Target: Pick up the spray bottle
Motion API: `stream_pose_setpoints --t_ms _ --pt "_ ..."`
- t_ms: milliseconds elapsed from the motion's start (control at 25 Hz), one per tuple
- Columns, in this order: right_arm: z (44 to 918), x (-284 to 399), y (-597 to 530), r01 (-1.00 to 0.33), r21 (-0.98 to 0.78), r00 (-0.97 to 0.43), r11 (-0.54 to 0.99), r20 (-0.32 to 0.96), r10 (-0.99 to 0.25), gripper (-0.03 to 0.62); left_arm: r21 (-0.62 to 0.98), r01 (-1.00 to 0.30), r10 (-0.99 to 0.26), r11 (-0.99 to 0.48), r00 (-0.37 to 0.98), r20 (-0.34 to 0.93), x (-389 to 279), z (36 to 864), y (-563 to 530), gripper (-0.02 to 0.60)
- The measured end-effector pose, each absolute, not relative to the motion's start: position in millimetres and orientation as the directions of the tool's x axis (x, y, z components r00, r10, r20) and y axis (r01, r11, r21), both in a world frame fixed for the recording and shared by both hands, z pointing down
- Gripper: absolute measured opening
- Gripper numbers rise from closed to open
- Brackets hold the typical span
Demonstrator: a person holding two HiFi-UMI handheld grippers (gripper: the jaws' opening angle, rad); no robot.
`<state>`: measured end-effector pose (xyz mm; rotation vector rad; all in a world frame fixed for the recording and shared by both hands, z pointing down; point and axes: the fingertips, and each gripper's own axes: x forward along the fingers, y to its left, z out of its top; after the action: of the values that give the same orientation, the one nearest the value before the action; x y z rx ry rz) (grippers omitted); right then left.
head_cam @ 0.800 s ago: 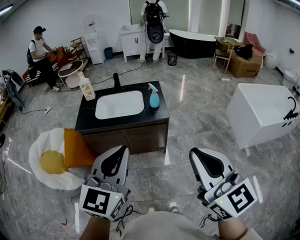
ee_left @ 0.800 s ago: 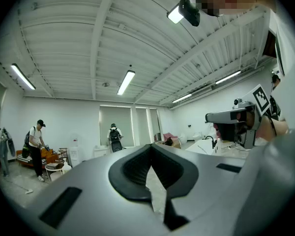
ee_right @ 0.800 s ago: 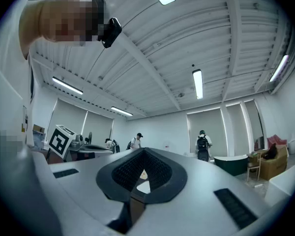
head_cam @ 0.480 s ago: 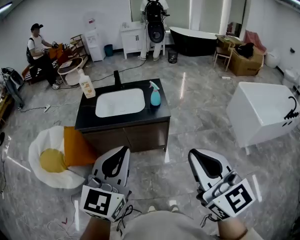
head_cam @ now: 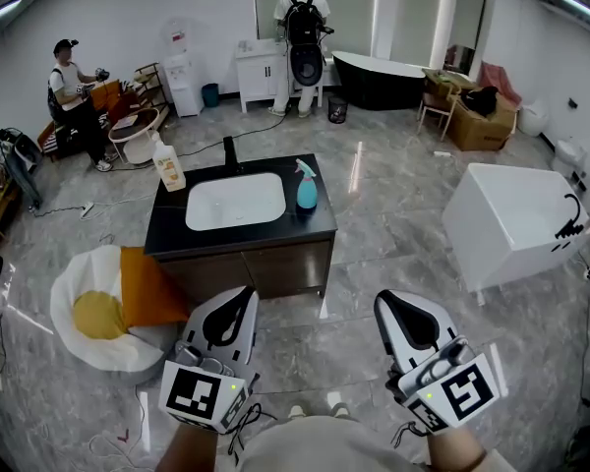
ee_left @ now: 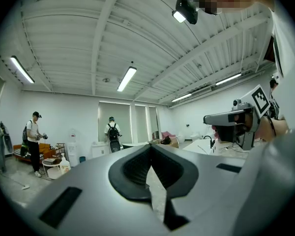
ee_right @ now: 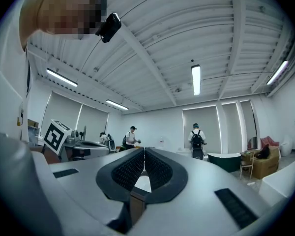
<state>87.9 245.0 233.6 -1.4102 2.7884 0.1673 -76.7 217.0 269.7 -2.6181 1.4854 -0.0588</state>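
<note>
The spray bottle [head_cam: 306,191], light blue with a white trigger head, stands upright on the black vanity top [head_cam: 315,226], just right of the white sink basin [head_cam: 235,203]. Both grippers are held low near the person's body, well short of the vanity and pointing level toward it. My left gripper [head_cam: 243,295] is shut with nothing between its jaws, and its black pads [ee_left: 132,168] meet in the left gripper view. My right gripper [head_cam: 387,301] is likewise shut and holds nothing, its pads [ee_right: 157,168] pressed together. The bottle does not show in either gripper view.
A soap pump bottle [head_cam: 167,168] and a black faucet [head_cam: 229,155] stand on the vanity. A white egg-shaped cushion [head_cam: 98,313] with an orange pillow [head_cam: 143,288] lies left of it. A white bathtub [head_cam: 516,219] stands right. Two people [head_cam: 302,23] are at the back.
Both grippers have kept their places and stayed shut. The person at the far left has shifted a little; the vanity and bottle have not moved.
</note>
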Motion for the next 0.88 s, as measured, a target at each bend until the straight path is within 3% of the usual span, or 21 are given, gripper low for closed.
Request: stream_pose_setpoints --t_ms 80,160,240,880 --pt "228.6 85.4 243.2 -0.816 0.075 -0.578 0.573 -0.095 -0.811 0.038 -0.129 -0.853 -0.858 -0.506 0.513 -0.025 -82.9 272.9 214.4 0.018" --pt "224.8 82.1 242.0 -0.824 0.062 -0.566 0.563 -0.121 -0.815 0.18 -0.127 -0.853 -0.859 -0.506 0.512 -0.024 -89.9 274.5 214.0 0.018" --pt "222.4 77.0 241.7 -0.831 0.051 -0.556 0.555 -0.132 -0.821 0.231 -0.127 -0.853 -0.858 -0.506 0.512 -0.026 -97.8 275.9 214.2 0.018" --pt "252.0 43.3 219.3 -0.803 0.057 -0.595 0.593 -0.041 -0.802 0.244 -0.087 -0.859 -0.861 -0.505 0.508 -0.015 -121.8 291.9 191.5 0.018"
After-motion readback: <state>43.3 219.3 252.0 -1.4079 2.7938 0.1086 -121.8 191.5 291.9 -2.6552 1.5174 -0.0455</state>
